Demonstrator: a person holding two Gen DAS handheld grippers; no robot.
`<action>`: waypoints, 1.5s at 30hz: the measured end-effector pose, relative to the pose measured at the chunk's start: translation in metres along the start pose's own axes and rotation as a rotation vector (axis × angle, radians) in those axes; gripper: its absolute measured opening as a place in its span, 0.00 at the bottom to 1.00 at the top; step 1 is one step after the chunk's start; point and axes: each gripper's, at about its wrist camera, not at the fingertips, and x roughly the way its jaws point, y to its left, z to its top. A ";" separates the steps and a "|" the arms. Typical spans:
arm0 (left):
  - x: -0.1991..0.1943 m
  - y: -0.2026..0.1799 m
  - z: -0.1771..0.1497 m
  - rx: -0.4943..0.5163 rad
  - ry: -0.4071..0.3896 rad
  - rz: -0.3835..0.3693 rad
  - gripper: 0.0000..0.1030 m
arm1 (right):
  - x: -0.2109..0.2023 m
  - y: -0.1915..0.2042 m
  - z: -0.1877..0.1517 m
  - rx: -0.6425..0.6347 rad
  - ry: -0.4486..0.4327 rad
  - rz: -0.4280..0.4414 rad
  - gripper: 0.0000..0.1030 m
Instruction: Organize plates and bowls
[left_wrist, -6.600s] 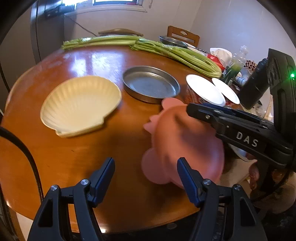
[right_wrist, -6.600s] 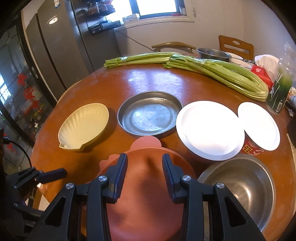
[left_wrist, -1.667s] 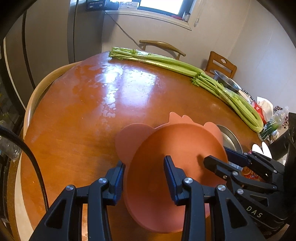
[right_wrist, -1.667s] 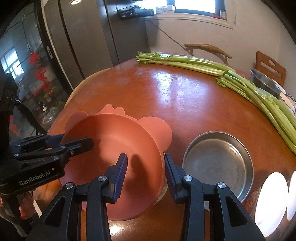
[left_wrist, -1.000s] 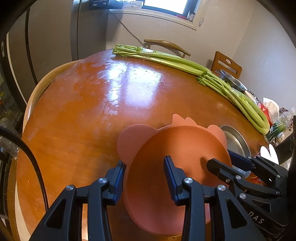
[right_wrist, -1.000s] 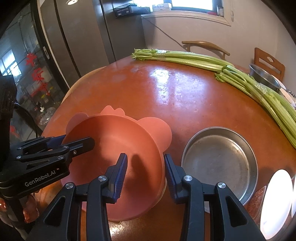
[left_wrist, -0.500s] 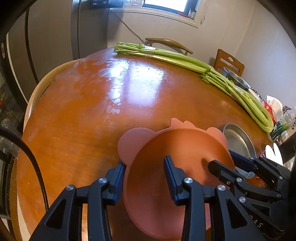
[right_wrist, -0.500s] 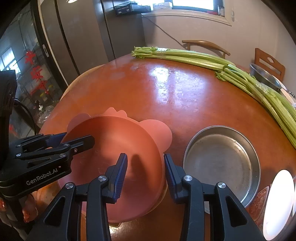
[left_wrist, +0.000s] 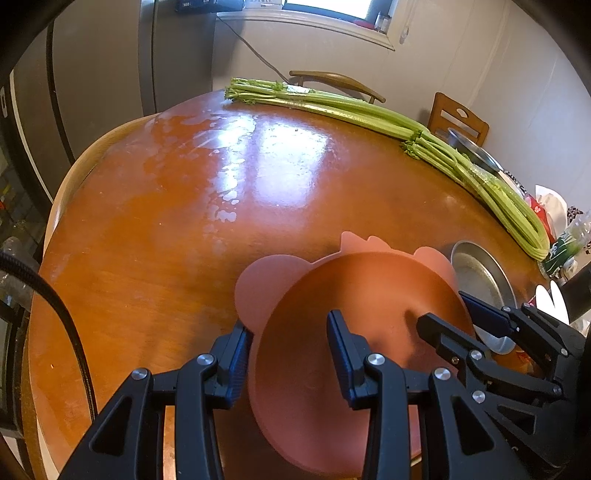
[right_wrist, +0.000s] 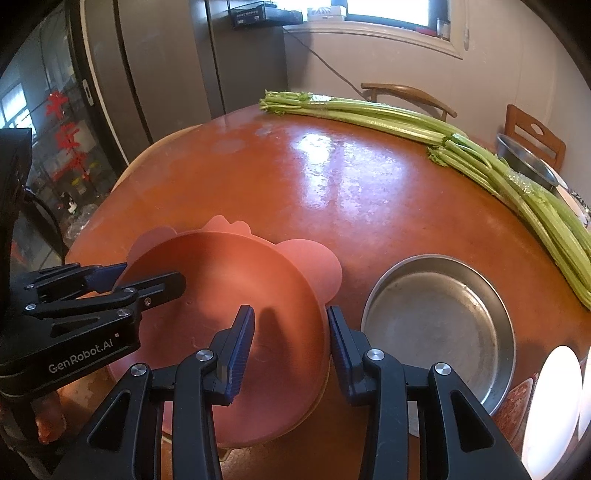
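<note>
The left gripper (left_wrist: 290, 349) and right gripper (right_wrist: 291, 338) each straddle the rim of the pink plate (right_wrist: 229, 299), jaws parted, neither clearly pinching it. The plate seems to rest on a cream dish, beside the metal pan (right_wrist: 439, 325). Both should back off together, level, so the plate stays seated.
</note>
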 end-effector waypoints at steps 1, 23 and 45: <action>0.001 0.001 0.000 -0.002 0.001 0.003 0.39 | 0.001 0.000 0.000 0.000 0.004 -0.001 0.41; 0.000 0.008 -0.004 -0.016 0.000 0.020 0.39 | 0.007 0.002 -0.001 0.020 0.027 0.029 0.41; -0.022 0.012 -0.008 -0.019 -0.038 0.045 0.40 | -0.013 -0.006 -0.003 0.061 -0.011 0.013 0.42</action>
